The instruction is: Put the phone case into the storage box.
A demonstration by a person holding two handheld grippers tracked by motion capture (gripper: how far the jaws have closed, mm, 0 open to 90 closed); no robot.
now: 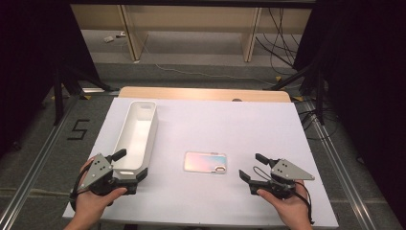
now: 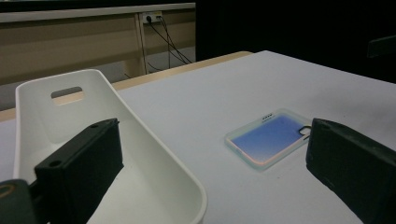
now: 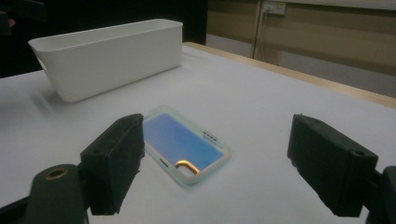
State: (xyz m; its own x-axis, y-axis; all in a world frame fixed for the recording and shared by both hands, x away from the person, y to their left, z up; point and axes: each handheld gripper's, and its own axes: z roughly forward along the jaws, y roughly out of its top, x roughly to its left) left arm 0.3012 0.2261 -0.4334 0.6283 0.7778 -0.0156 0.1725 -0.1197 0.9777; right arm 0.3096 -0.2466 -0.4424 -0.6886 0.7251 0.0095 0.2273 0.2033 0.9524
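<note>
On the white table (image 1: pixel 268 120), a phone case (image 1: pixel 205 162) lies flat between left gripper (image 1: pixel 128 164) straddling the white bin's (image 1: pixel 137 134) near end and right gripper (image 1: pixel 250 166), both jaws apart and empty: approach stage, grasping the case judged next.

Ahead of the right gripper (image 1: pixel 252 168) the sheet (image 1: pixel 230 120) lies bare up to the case (image 1: pixel 205 162). The left gripper (image 1: pixel 130 165) straddles the near end wall of the bin (image 1: pixel 136 132), whose long walls bar sideways passage beyond it.
</note>
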